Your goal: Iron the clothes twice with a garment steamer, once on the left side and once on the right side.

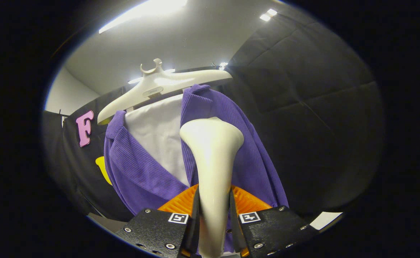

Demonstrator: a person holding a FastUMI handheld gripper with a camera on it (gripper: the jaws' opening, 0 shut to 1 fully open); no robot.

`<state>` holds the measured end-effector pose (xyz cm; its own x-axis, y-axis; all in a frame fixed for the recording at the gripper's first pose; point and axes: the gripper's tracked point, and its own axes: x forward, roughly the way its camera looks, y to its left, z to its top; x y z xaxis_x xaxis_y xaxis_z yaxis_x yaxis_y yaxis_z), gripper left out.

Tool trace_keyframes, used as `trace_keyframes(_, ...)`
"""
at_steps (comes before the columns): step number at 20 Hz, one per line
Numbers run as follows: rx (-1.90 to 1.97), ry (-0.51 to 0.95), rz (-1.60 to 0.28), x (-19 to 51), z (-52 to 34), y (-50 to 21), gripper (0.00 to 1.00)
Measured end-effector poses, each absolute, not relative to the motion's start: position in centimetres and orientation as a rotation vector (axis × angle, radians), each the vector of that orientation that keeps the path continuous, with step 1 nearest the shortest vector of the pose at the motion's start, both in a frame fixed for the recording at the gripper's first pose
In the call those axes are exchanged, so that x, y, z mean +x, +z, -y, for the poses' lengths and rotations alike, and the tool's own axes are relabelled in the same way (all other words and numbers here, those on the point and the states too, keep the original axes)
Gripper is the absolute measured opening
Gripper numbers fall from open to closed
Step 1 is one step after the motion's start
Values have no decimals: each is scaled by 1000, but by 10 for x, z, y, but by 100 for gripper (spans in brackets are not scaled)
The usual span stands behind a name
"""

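A cream garment steamer [213, 168] rises from between my fingers, its handle clamped by both and its wide head pointing up at the clothes. My gripper [213, 211] is shut on that handle. Just beyond the head hangs a purple ribbed jacket [141, 175] over a white shirt [159, 136], both on a white plastic hanger [159, 86]. The steamer head overlaps the jacket's right front panel [253, 157], near the lapel; whether it touches the cloth I cannot tell. The jacket's lower middle is hidden behind the steamer and my fingers.
The black padded booth wall [303, 107] stands close behind and to the right of the jacket. A white ceiling with bright strip lights [149, 10] is overhead. A pale surface [324, 218] shows low on the right beyond my fingers.
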<state>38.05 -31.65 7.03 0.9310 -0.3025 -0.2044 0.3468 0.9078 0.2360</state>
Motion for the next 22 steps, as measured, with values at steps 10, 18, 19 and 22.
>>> trace_keyframes(10, 300, -380, -344, 337, 337, -24, 37)
trace_keyframes(18, 334, -396, -472, 296, 329, -94, 37)
trace_keyframes(19, 333, -397, -489, 292, 327, -104, 37)
trace_keyframes(22, 331, -401, -529, 277, 323, -132, 37)
